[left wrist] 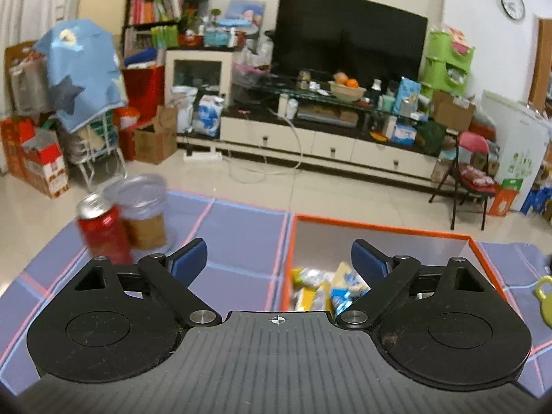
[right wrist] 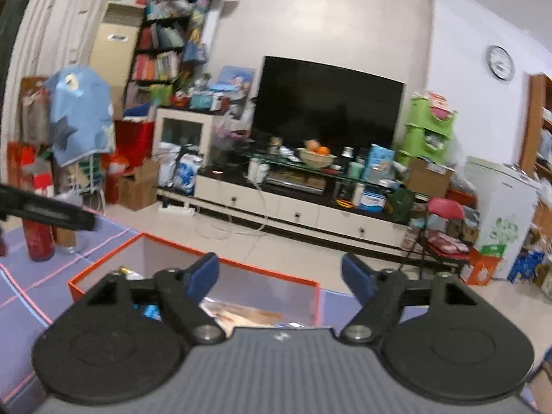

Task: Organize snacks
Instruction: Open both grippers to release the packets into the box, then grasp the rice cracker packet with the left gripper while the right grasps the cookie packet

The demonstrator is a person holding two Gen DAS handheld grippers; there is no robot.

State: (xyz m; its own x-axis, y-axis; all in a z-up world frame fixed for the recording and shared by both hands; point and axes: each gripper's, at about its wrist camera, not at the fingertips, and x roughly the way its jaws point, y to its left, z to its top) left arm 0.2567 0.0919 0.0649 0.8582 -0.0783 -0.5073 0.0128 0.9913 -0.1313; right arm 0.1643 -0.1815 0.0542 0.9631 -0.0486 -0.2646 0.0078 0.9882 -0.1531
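Here both grippers' fingers (left wrist: 191,258) gape empty above the orange box (left wrist: 379,229) of snacks (left wrist: 341,286)

A large black television (left wrist: 348,34) stands dark on a long low cabinet (left wrist: 324,145) with white drawer fronts. On the glass shelf below the screen sits a bowl of oranges (left wrist: 346,87), with jars and cartons crowded around it. A round wall clock (left wrist: 512,3) hangs to the right, above stacked green bins (left wrist: 445,65). A folding chair with a pink seat back (left wrist: 471,172) stands near a small white fridge (left wrist: 514,145). To the left, a blue star-patterned cloth (left wrist: 81,72) drapes over a rack (cardboard boxes pile beside it), and a dark bookshelf (left wrist: 155,3) rises behind. A white power strip (left wrist: 201,156) lies on the tiled floor.
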